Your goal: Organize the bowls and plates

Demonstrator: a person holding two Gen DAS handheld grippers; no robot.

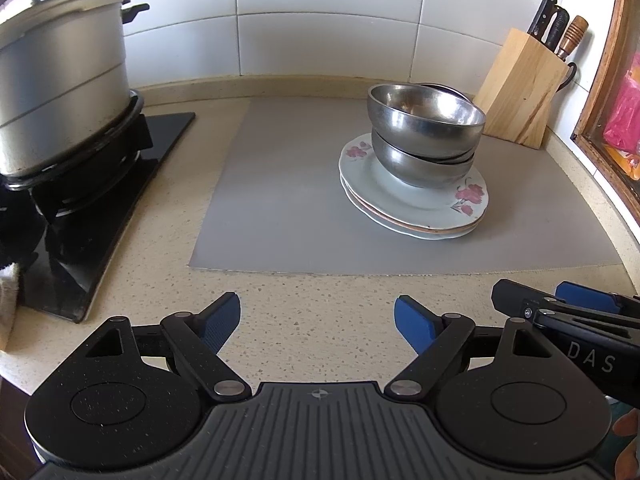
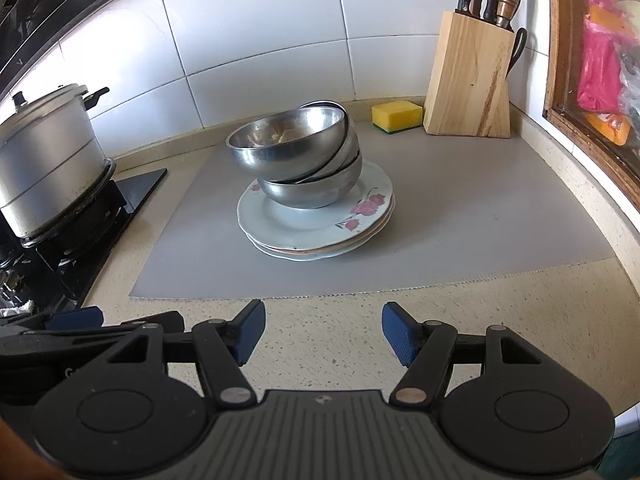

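Observation:
Several steel bowls (image 1: 424, 128) (image 2: 292, 148) are nested crookedly on a stack of white plates with pink flowers (image 1: 416, 204) (image 2: 316, 224). The pile stands on a grey mat (image 1: 280, 208) (image 2: 460, 216). My left gripper (image 1: 318, 320) is open and empty, over the speckled counter in front of the mat, well short of the pile. My right gripper (image 2: 324, 330) is open and empty, also in front of the mat. The right gripper's fingers (image 1: 580, 296) show at the left view's right edge.
A large metal pot (image 1: 60, 76) (image 2: 44, 160) sits on a black gas stove (image 1: 100, 208) at the left. A wooden knife block (image 1: 520, 88) (image 2: 468, 80) stands at the back right, a yellow sponge (image 2: 396, 117) beside it. A wood-framed window (image 2: 580, 92) lines the right side.

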